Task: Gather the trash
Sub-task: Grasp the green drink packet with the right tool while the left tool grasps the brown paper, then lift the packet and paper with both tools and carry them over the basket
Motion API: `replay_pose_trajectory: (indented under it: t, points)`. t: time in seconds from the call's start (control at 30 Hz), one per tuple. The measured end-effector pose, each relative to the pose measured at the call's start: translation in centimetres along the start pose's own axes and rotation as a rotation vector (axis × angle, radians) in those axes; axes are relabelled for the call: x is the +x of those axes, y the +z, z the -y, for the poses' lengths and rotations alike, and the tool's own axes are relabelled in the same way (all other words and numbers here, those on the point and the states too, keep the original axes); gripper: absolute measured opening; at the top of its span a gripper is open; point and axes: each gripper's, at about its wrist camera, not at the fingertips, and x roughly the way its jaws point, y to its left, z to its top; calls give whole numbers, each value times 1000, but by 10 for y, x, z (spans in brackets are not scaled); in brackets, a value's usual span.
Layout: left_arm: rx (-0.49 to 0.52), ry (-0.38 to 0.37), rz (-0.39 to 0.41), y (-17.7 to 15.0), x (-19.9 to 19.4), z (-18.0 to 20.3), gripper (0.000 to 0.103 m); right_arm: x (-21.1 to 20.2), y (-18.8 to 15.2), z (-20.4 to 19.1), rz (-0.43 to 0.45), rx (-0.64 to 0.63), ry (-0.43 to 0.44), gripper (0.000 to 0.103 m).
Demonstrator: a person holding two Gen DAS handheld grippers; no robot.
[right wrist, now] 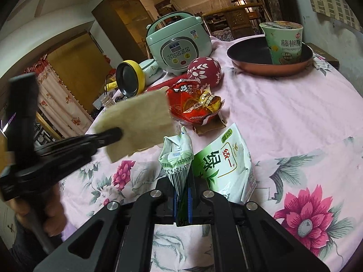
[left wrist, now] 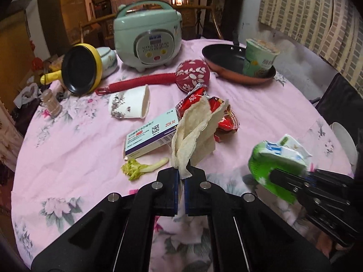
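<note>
Left gripper: fingers clamped on a crumpled off-white paper napkin, held upright above the round table w/ pink floral cloth. Right gripper: fingers clamped on a crushed green-and-white drink carton, also lifted; in the left view it sits well right of the napkin, near the table's right edge.

Landmark = napkin. Just left & below it: a small pale-green vegetable scrap flat on the cloth. Just behind-left: a white-and-purple medicine box, lying flat. Directly behind: a red crinkled snack wrapper, w/ brown paper under it. Behind-left of the box: a white floral paper cup tipped on its side, mouth facing right.

Open cloth left of the napkin out to the table's left edge, and between napkin & carton.

Farther back: a red fabric long-handled pad lying across; a yellow-rimmed small black pan tilted on edge far left, a small glass shaker near that edge. Back centre: a mint-green rice cooker. Back right: a copper-coloured frying pan w/ a green instant-noodle cup standing upright inside.
</note>
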Motion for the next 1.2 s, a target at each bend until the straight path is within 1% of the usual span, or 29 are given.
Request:
replay_pose_trajectory:
  t: [0.03, 0.1, 0.17, 0.23, 0.33, 0.43, 0.47, 0.5, 0.57, 0.67, 0.83, 1.03, 1.13, 1.2]
  points:
    - [-6, 8, 7, -2, -7, -1, 4, 0, 0, -1, 1, -4, -2, 8]
    - [-24, 48, 26, -11, -24, -6, 4, -1, -1, -4, 5, -17, -5, 8]
    - [-56, 105, 48, -23, -42, -16, 5, -1, -4, -9, 6, -40, -7, 8]
    - [-103, 139, 64, -40, -60, -30, 5, 1, -8, -17, 2, -70, -5, 8]
    - [-157, 155, 61, -67, -80, -49, 5, 3, -14, -32, -3, -135, -4, 7]
    - [-205, 226, 37, -96, -96, -65, 5, 6, -22, -51, -8, -201, -12, 7]
    - [-224, 259, 18, -106, -100, -71, 5, 7, -23, -54, -18, -203, -1, 7]
    - [-247, 266, 12, -115, -104, -77, 5, 7, -25, -59, -27, -203, 14, 7]
    - [-276, 264, 9, -128, -109, -82, 5, 3, -32, -72, -28, -232, 20, 7]
    - [-292, 277, 19, -144, -119, -85, 5, -7, -44, -90, -25, -256, 32, 7]
    - [-305, 251, 43, -156, -129, -79, 5, -23, -61, -107, -12, -250, 30, 7]
    - [-311, 238, 107, -167, -149, -72, 5, -47, -81, -129, 19, -292, 46, 7]
    - [-334, 247, 128, -178, -161, -76, 5, -53, -90, -147, 15, -332, 78, 7]
    - [-356, 267, 143, -189, -171, -82, 5, -54, -96, -160, 10, -354, 100, 7]
